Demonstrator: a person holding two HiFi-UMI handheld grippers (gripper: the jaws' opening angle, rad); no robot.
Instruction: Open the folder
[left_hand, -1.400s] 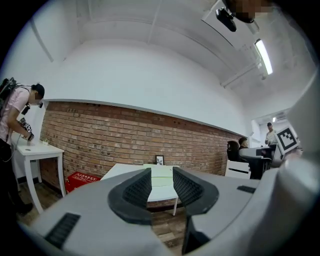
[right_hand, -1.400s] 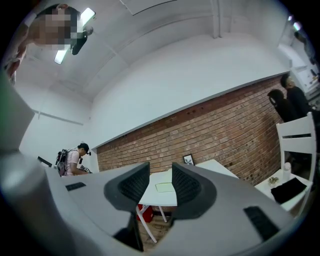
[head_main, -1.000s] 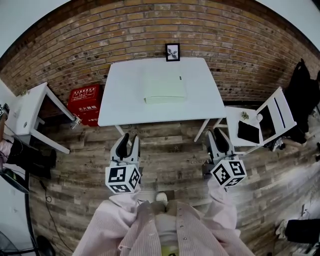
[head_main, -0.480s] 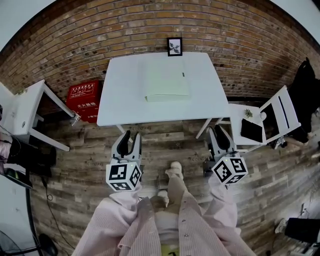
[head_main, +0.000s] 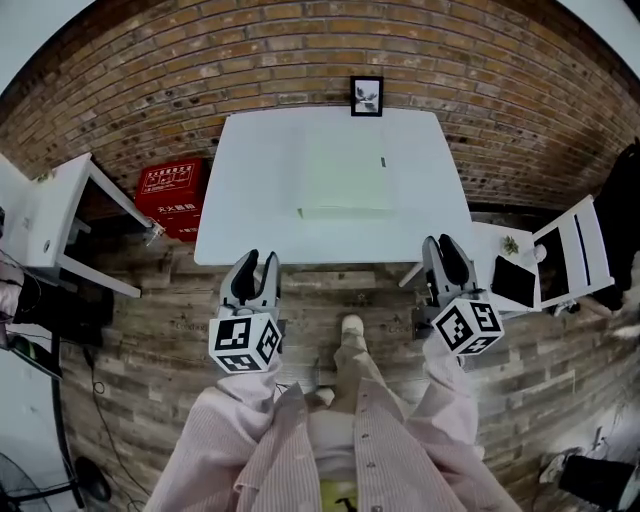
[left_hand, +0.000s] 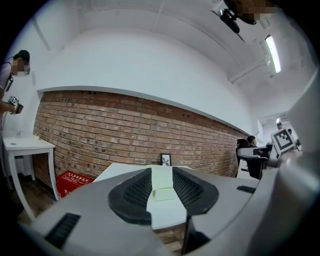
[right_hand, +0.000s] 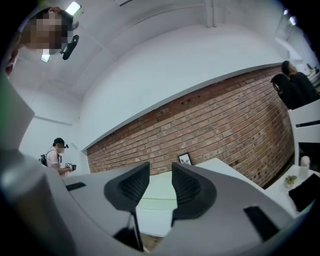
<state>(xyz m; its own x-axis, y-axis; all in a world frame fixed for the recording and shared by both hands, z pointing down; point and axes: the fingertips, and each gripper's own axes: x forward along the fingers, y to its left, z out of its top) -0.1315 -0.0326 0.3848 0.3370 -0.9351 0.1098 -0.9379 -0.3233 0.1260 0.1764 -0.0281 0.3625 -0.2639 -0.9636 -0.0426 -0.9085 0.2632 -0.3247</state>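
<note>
A pale green folder (head_main: 345, 180) lies shut and flat on the white table (head_main: 250, 200), right of its middle. My left gripper (head_main: 258, 262) hovers over the floor just short of the table's front edge, open, with nothing between its jaws. My right gripper (head_main: 441, 245) is level with it near the table's front right corner, open and empty too. In the left gripper view the folder (left_hand: 163, 193) shows through the gap of the left gripper (left_hand: 162, 176). From the right gripper (right_hand: 160, 176) the folder (right_hand: 156, 202) appears as a pale strip on the table.
A small framed picture (head_main: 366, 96) stands at the table's back edge against the brick wall. A red box (head_main: 172, 197) sits on the floor at left, beside a white side table (head_main: 55, 215). A white chair (head_main: 575, 250) and a stool with a black tablet (head_main: 513, 284) stand at right.
Both grippers have moved forward to the table's front edge, and the table with the folder now looks nearer. One foot has stepped forward on the wooden floor. The jaws look the same.
</note>
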